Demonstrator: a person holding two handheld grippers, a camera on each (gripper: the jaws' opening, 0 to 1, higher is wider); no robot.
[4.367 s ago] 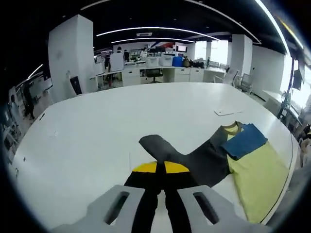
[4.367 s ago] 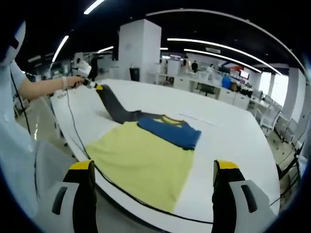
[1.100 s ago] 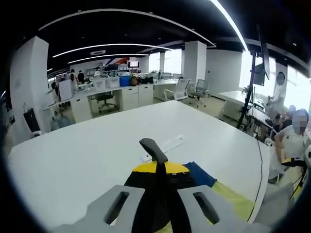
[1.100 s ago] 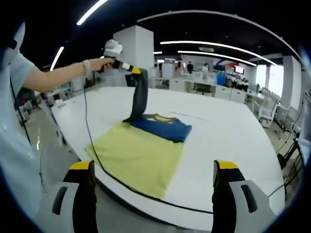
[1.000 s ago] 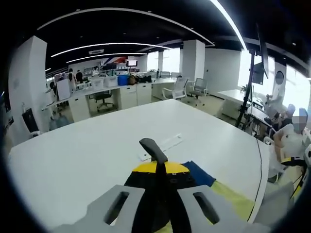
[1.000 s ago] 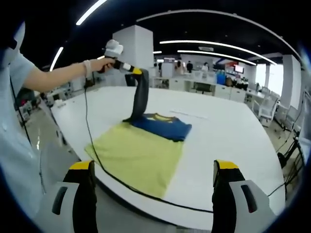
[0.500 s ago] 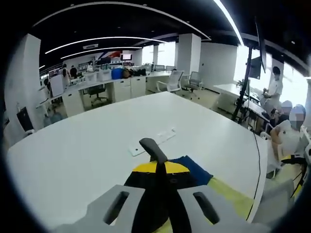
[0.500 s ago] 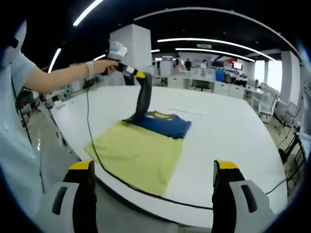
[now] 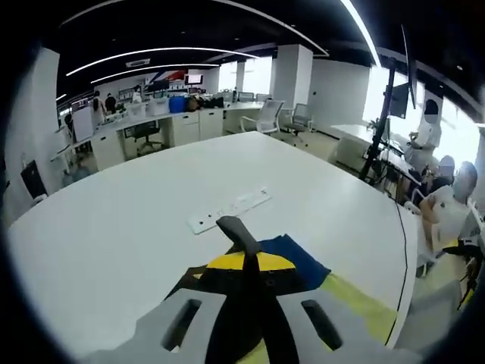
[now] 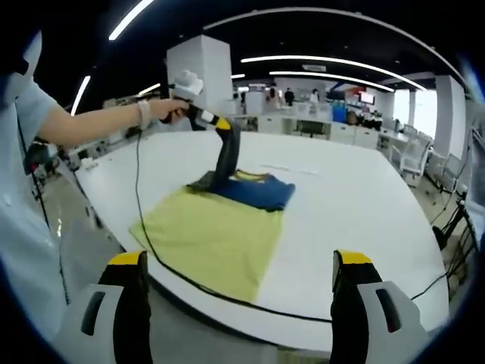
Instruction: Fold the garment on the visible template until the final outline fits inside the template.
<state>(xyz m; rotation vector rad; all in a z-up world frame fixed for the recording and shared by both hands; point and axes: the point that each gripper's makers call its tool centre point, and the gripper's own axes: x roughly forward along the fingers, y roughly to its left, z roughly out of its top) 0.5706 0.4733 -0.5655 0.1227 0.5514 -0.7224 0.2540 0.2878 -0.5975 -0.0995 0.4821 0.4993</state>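
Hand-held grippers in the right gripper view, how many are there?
2. The right hand-held gripper rises open at the bottom; the left hand-held gripper is beyond, lifting the grey sleeve over the garment.

garment flat on table nr its edge, sleeve raised above it in left gripper, right gripper off table edge

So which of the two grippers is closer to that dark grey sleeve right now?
The left gripper. Its jaws are shut on the grey sleeve, holding it up above the shirt. The right gripper hangs open, back off the table's near edge, touching nothing.
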